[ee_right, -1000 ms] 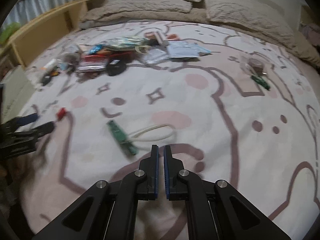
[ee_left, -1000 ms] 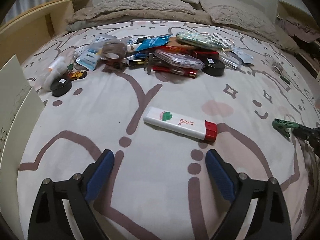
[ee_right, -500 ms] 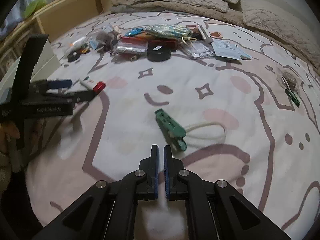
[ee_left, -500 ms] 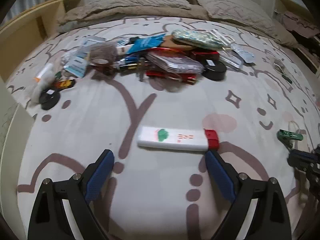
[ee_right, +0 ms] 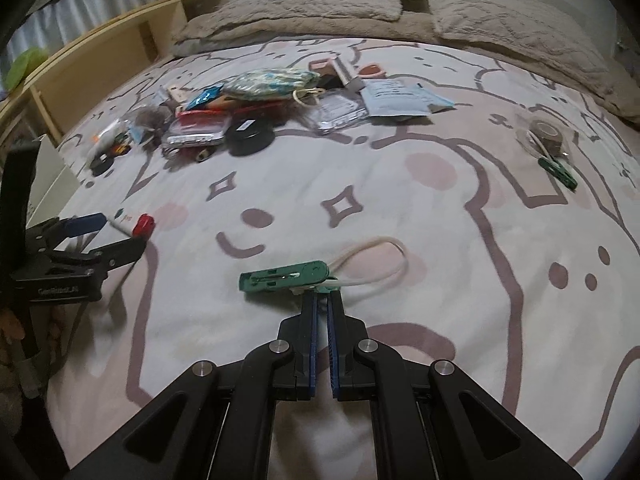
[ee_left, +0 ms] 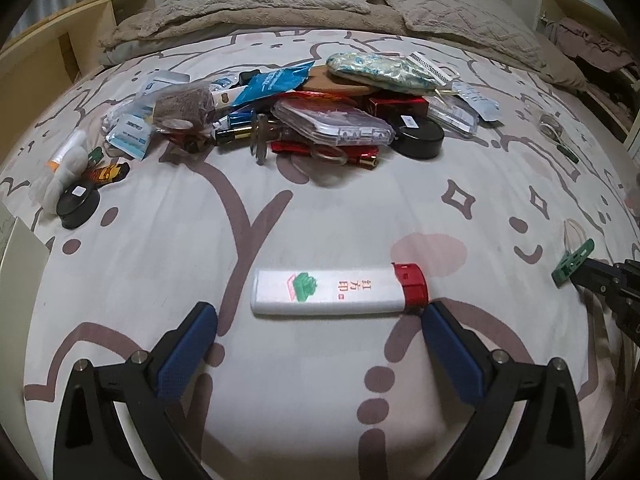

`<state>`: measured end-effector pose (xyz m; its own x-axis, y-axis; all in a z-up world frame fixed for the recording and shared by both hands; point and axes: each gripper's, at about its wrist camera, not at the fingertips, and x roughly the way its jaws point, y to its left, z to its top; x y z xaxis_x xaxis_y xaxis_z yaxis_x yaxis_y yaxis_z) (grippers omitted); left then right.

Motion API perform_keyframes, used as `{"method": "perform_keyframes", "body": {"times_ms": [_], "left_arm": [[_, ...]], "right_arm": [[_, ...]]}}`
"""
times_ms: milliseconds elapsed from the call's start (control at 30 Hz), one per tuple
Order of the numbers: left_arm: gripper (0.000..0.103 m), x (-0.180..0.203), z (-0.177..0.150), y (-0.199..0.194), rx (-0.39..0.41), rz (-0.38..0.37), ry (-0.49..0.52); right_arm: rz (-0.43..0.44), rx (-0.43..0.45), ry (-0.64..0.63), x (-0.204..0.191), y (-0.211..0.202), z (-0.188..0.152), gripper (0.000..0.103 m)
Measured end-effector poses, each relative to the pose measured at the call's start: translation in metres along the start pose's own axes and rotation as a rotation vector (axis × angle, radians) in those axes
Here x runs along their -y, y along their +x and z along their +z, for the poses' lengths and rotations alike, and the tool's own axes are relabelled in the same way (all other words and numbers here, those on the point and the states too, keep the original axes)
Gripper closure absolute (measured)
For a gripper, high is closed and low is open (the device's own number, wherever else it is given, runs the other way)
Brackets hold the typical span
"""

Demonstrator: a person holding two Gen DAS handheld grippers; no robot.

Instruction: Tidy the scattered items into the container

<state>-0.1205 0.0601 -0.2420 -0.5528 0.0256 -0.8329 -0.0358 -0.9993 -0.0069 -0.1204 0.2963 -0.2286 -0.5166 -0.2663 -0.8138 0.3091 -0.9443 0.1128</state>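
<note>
The room around me is dim, with soft, even light and a cool grey cast. Only faint shadows sit under my fingers (ee_left: 188,344). Both views bow at the dark rims. Left of my right gripper (ee_right: 322,300), the left gripper (ee_right: 104,232) and the bedspread (ee_right: 400,208) look smeared.

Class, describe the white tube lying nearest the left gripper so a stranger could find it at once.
Start at the patterned bedspread and come forward from the heap of clutter. Alone on bare cloth, just ahead of the opening left gripper, lies the tube. Only it is white with a red cap and green logo.
</note>
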Motion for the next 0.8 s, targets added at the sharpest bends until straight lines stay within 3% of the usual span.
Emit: {"method": "perform_keyframes", "body": {"times_ms": [200,433,467,500,567,700,800], "left_arm": [[0.000,0.001,0.001,0.001,0.013,0.002,-0.008],[0.000,0.003,-0.004,-0.002,0.027,0.006,-0.030],[0.000,0.003,-0.004,-0.002,0.029,0.006,-0.032],[0.000,0.003,-0.005,-0.002,0.030,0.005,-0.034],[0.000,0.003,-0.005,-0.002,0.029,0.003,-0.037],[0.000,0.003,-0.005,0.000,0.023,0.001,-0.039],[0.000,0.003,-0.004,0.001,0.020,0.006,-0.036]], "right_arm": [[-0.056,0.025,-0.002,0.005,-0.004,-0.001,0.099],[-0.041,0.020,-0.028,0.006,-0.016,-0.010,0.095],[-0.045,0.025,-0.037,0.004,-0.018,-0.011,0.079],[-0.048,0.034,-0.043,0.002,-0.021,-0.012,0.045],[-0.065,0.073,-0.055,-0.002,-0.027,-0.012,0.000],[-0.055,0.130,-0.069,-0.011,-0.033,-0.008,0.000],[-0.057,0.120,-0.106,-0.021,-0.026,-0.006,0.000]]}}
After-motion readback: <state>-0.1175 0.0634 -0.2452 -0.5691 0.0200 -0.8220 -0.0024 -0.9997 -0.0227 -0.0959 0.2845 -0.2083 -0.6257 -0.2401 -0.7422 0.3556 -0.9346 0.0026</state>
